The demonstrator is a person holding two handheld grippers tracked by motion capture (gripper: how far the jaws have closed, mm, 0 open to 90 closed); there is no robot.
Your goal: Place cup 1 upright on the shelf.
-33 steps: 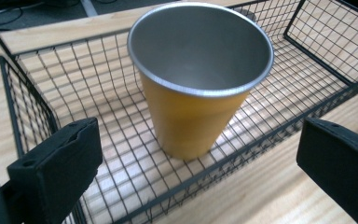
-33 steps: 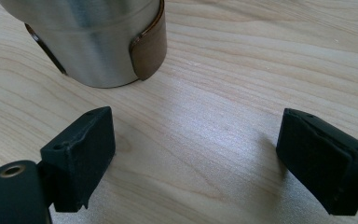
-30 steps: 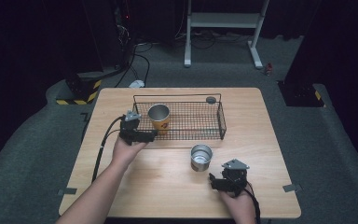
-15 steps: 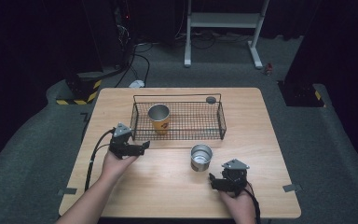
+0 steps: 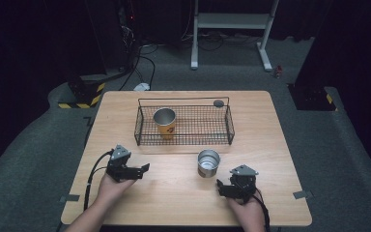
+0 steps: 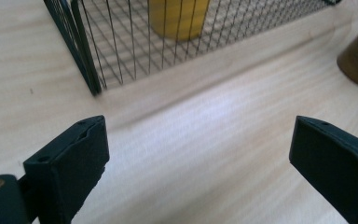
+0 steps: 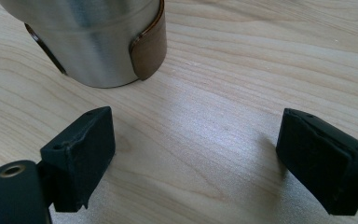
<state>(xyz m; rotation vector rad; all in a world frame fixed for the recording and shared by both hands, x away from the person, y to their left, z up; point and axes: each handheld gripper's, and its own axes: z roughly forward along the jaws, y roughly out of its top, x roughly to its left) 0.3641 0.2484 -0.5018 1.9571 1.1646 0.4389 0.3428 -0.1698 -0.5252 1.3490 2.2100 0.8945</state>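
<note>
The right gripper (image 7: 196, 154) gapes empty beside the steel cup (image 7: 86, 39); the left gripper (image 6: 198, 158), wide and empty, faces the wire basket (image 6: 121, 51) on the wooden table (image 5: 174, 193), dark room behind.

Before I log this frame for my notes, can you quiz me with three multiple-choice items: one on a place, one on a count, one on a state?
1. Where does the yellow cup stand?
A. inside the wire basket
B. on the bare table
C. on the floor

2. How many cups are there?
A. one
B. two
C. four

3. How is the right gripper?
A. shut on the steel cup
B. open and empty
C. shut on nothing

Key: 1 A, mesh walls surround it. 2 B, the yellow one and the steel cup. 3 B, its jaws stand apart over bare wood.
</note>
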